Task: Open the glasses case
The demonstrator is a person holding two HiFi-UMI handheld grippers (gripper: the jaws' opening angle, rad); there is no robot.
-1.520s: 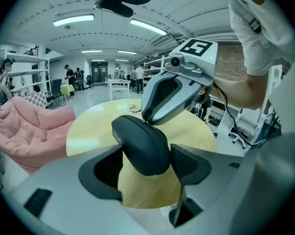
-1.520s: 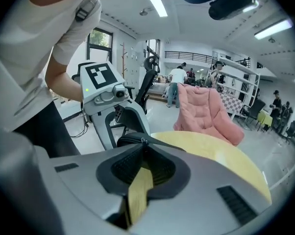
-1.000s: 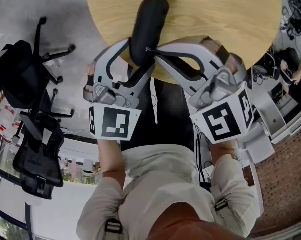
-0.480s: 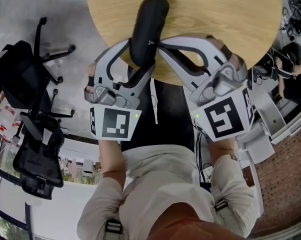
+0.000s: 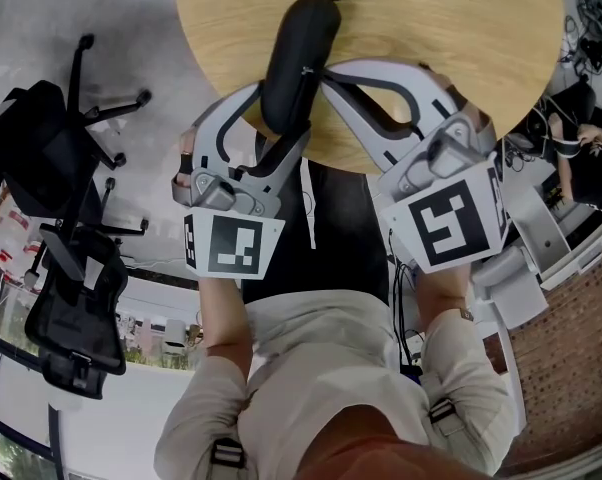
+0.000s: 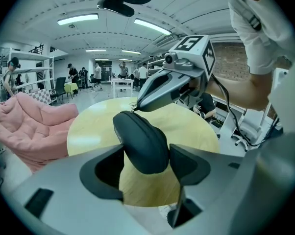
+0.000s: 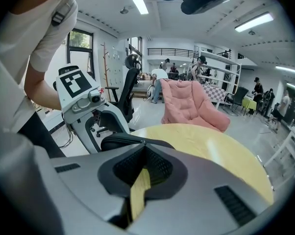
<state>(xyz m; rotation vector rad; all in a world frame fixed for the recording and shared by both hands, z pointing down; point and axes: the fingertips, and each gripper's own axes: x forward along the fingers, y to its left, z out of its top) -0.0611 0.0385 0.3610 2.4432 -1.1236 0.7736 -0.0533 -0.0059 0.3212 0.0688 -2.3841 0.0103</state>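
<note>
The black case [image 5: 301, 43] is laid on the table [image 5: 461, 58], close to its near edge, and it is seen closed. Its near end is clamped between the jaws of the left gripper [image 5: 281, 118]. The jaws of the right gripper [image 5: 312, 70] are pressed together on the zip pull [image 5: 303, 72] at the side of the case. A chair [image 5: 71, 308] is seen on the floor, well apart from the table.

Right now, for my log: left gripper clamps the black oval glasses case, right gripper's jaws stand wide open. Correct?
Not quite: the right gripper is shut on the zipper pull, as the right gripper view shows. The left gripper does clamp the black glasses case.
</note>
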